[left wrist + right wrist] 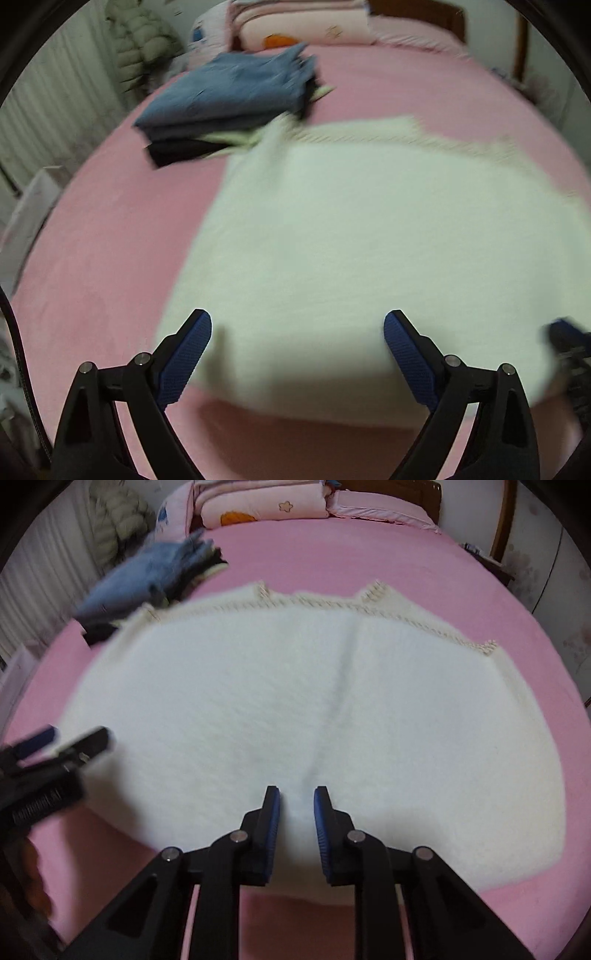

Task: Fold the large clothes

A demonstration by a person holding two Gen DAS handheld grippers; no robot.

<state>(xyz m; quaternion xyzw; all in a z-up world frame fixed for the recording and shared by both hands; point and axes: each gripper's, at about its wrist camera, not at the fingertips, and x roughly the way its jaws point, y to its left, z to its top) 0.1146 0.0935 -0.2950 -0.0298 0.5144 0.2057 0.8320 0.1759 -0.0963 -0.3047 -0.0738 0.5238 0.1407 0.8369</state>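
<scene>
A large white fuzzy garment (pixel 351 236) lies spread on the pink bed (pixel 92 258), with a knitted trim along its far edge; it also shows in the right wrist view (pixel 295 701). My left gripper (pixel 297 332) is wide open over the garment's near edge, holding nothing. My right gripper (pixel 296 805) has its jaws narrowed over the near edge, a bit of white cloth bunched in the gap; a crease runs away from it. The left gripper also shows blurred at the left of the right wrist view (pixel 55 746).
A stack of folded clothes, blue on top (pixel 229 96), sits at the far left of the bed, touching the garment's corner. Pink pillows and folded quilts (pixel 266 502) lie at the head. A padded jacket (pixel 136 40) hangs by the curtain on the left.
</scene>
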